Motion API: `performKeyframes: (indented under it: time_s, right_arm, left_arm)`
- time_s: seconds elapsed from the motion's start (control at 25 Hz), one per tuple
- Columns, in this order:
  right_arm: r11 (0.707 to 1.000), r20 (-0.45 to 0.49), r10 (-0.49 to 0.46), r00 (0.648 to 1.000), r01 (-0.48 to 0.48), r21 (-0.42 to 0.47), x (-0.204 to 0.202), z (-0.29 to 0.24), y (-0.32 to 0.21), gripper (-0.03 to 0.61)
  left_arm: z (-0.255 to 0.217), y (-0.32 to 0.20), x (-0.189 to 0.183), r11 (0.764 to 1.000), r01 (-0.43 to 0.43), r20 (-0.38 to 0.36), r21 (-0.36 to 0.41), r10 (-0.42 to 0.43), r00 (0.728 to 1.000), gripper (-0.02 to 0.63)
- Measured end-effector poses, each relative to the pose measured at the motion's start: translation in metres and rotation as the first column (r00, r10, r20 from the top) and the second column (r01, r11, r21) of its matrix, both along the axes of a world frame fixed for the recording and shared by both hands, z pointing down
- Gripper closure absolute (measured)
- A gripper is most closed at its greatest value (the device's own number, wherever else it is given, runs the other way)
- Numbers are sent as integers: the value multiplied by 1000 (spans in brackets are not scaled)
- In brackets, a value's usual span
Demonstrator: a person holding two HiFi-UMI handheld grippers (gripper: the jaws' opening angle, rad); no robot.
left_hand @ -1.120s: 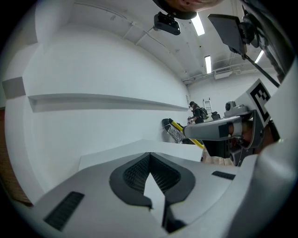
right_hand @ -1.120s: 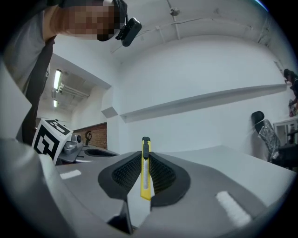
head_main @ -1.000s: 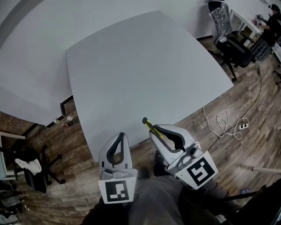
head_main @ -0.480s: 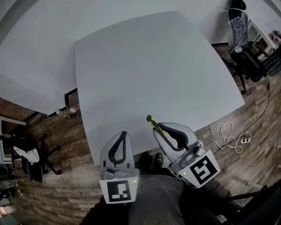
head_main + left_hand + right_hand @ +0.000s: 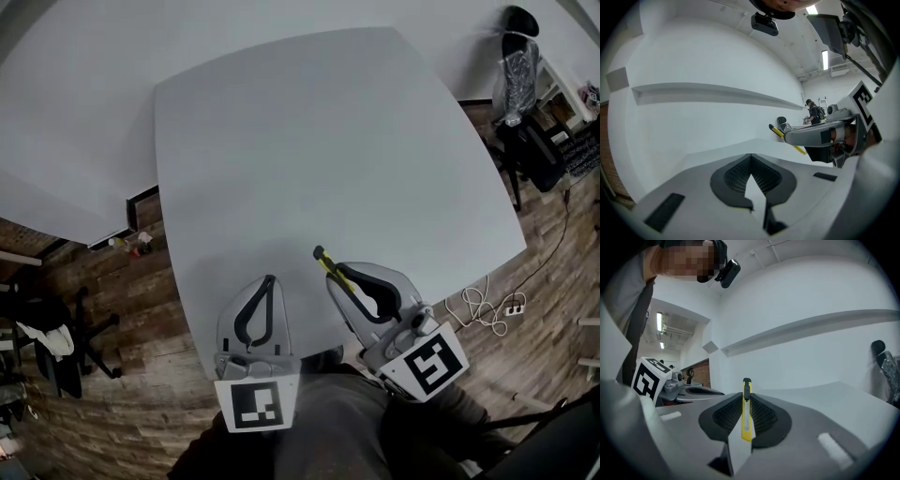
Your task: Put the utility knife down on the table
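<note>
The big white table [image 5: 319, 141] is sitting in front of the person. The left gripper [image 5: 268, 281] is hanging over the table's near edge, with its jaws pressing together and holding nothing. The right gripper [image 5: 336, 276] is hanging just beside it, and its jaws are squeezing the yellow knife [image 5: 323, 261] tight. The knife is sticking out ahead, over the table.
</note>
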State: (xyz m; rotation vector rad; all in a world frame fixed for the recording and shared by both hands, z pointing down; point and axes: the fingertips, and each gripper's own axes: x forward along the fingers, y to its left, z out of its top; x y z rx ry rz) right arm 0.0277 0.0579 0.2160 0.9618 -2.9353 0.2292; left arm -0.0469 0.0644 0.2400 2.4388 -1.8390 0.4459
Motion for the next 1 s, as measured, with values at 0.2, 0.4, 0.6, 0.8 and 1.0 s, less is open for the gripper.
performKeyframes:
  time_s: [0.2,0.4,0.6,0.8,1.0]
  right_arm:
    - [1000,-13,15,1000,-15,-4,-20,1,-30,528]
    - [1000,-25,21,999,-21,3,-19,0,-53,528]
    - [1000,-36,-14,999,14,-21,-23,15,-81,528]
    - [995,-67,-27,997,21,-100,-16,45,-105,528]
    - [991,-65,-60,996,51,-126,-31,65,-121,528]
  left_arm:
    - [7,-31,-17,1000,-11,-28,-4,11,1000,614]
    - [4,-52,-16,999,-42,9,13,41,999,614]
    - [20,-76,-15,1000,-3,-21,-17,3,1000,614]
    - [45,-97,-5,997,7,-37,-77,-10,999,614]
    - [65,-112,-11,994,0,-35,-106,-3,999,614]
